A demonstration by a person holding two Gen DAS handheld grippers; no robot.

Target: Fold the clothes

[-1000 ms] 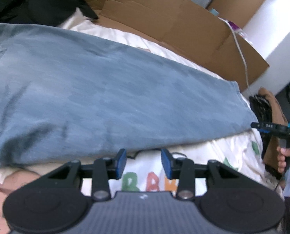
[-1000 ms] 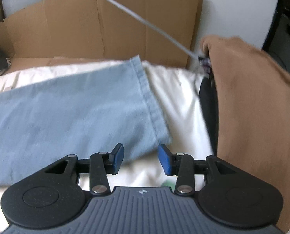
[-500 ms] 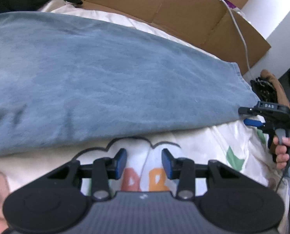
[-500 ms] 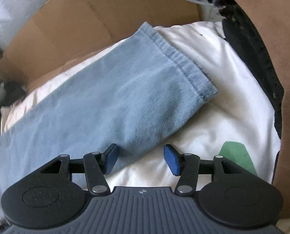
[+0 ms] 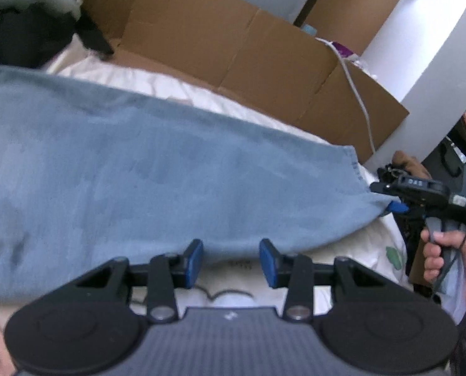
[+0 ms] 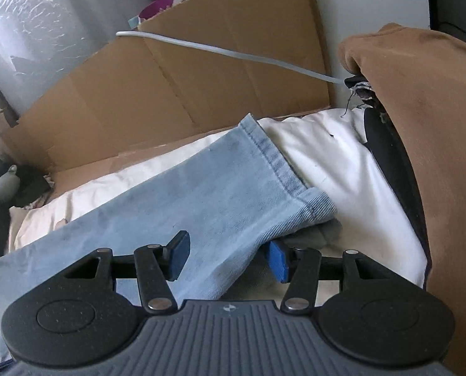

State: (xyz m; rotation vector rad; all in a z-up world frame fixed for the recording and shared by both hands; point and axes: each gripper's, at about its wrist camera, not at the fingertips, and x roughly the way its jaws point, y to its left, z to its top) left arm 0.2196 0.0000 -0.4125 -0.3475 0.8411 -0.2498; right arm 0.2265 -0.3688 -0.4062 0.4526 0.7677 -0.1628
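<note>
Light blue denim jeans (image 6: 208, 194) | right gripper (image 6: 226, 258) open around hem corner, not pinching | left gripper (image 5: 231, 261) open, empty | tip: pinch both layers

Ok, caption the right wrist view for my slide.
Right gripper open astride the hem corner of light blue jeans on a white sheet.

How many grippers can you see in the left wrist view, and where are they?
2. The left gripper fills the bottom, fingertips at the near edge of the blue jeans. The right gripper is at the right edge, at the jeans' hem corner.
</note>
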